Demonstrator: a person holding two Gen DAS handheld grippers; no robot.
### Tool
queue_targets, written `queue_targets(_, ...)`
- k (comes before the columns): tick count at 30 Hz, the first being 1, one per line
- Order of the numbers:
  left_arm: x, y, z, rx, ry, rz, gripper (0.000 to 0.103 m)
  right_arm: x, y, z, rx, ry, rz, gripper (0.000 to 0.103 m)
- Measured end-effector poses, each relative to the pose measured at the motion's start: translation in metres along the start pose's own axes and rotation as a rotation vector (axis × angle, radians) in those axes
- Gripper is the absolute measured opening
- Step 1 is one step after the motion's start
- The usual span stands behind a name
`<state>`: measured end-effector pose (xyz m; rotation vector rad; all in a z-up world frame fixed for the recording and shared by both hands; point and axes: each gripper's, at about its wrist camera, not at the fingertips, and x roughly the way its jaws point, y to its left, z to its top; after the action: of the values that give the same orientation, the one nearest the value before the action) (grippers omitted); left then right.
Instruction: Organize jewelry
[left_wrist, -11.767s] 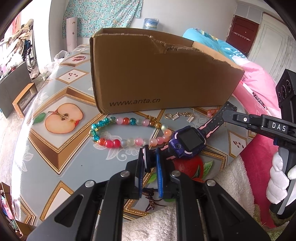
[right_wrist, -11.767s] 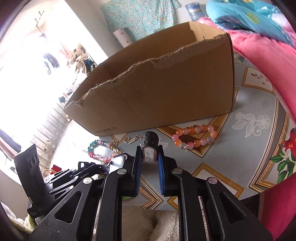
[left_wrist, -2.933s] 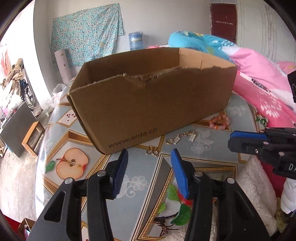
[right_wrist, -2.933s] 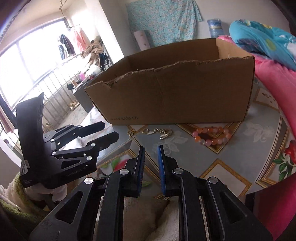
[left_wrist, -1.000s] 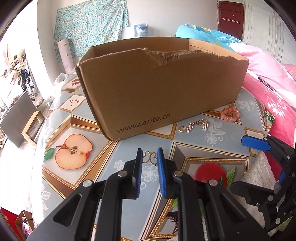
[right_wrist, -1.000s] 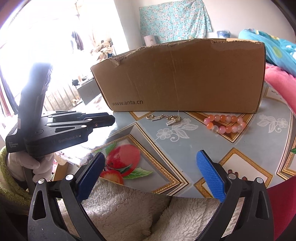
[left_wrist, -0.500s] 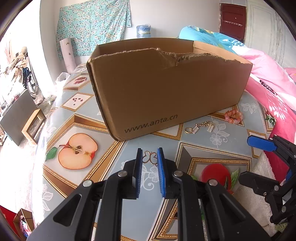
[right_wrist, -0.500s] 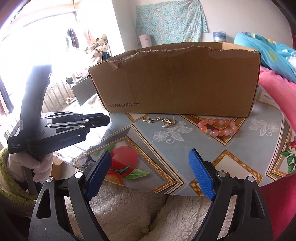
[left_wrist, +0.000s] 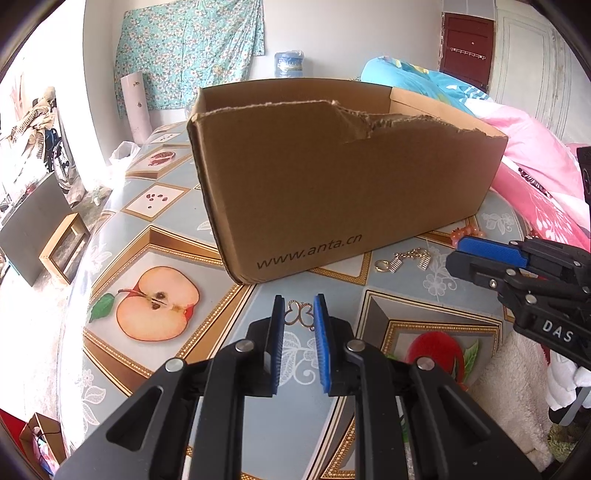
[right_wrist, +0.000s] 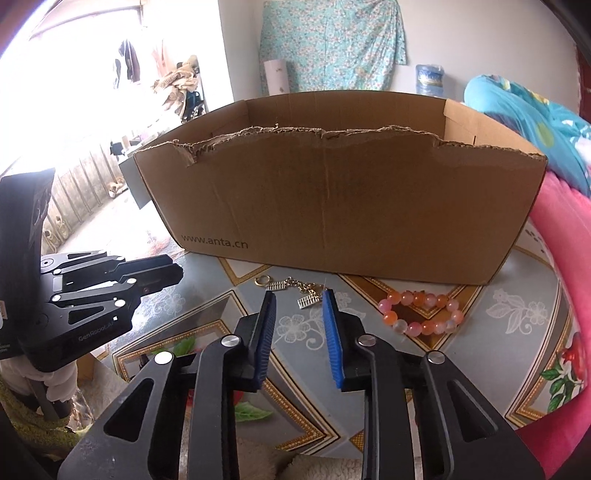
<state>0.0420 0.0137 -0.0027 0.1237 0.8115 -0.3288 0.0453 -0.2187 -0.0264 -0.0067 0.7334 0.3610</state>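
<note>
The box (left_wrist: 343, 192) is matt brown cardboard with a rough torn top edge. The table cover (left_wrist: 155, 229) looks glossy and smooth. The butterfly charm (left_wrist: 298, 314) is shiny metal; the bracelet (right_wrist: 421, 310) has glossy, half-clear beads.

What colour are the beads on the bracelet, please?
Orange and pale pink beads on the bracelet, clearest in the right wrist view.

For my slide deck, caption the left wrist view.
Left gripper closing around a butterfly charm on the table, before a torn cardboard box.
</note>
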Motion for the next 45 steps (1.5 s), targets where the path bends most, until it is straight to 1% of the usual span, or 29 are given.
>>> queue_targets(4,0.000,0.002,0.000,0.008,-0.005,0.000,0.015,0.014,0.003,0.008,-0.034,0.030,-0.030,0.016)
queue_targets(10,0.000,0.007,-0.001,-0.001,-0.004,-0.013,0.015,0.032,0.002,0.012,-0.063,0.087,-0.063,0.005)
queue_targets(14,0.000,0.009,-0.002,-0.002,-0.002,-0.024,0.015,0.033,0.003,0.011,-0.085,0.114,-0.077,0.001)
queue_targets(17,0.000,0.010,-0.002,-0.002,-0.002,-0.031,0.015,0.029,0.000,0.007,-0.071,0.138,-0.072,0.000)
queue_targets(21,0.001,0.012,-0.003,-0.006,-0.001,-0.040,0.015,0.022,-0.004,0.003,-0.075,0.162,-0.109,0.000)
queue_targets(23,0.001,0.013,-0.003,-0.010,-0.001,-0.044,0.015,0.019,-0.007,0.005,-0.051,0.166,-0.104,0.000)
queue_targets(27,0.002,0.014,-0.003,-0.013,0.001,-0.046,0.015,0.021,-0.009,0.019,-0.041,0.119,-0.092,0.003)
queue_targets(31,0.005,0.016,-0.004,-0.020,0.010,-0.047,0.015,0.036,-0.001,0.036,-0.065,0.089,-0.071,0.004)
queue_targets(33,0.006,0.017,-0.004,-0.025,0.013,-0.047,0.015,0.046,0.000,0.037,-0.083,0.113,-0.073,0.004)
queue_targets(35,0.006,0.018,-0.003,-0.028,0.013,-0.046,0.015,0.054,-0.001,0.030,-0.083,0.157,-0.074,0.003)
queue_targets(40,0.007,0.022,-0.003,-0.034,0.016,-0.051,0.015,0.041,-0.005,0.019,-0.093,0.166,-0.096,0.003)
queue_targets(45,0.007,0.023,-0.003,-0.026,0.017,-0.059,0.015,0.036,-0.020,0.019,-0.067,0.177,-0.139,0.003)
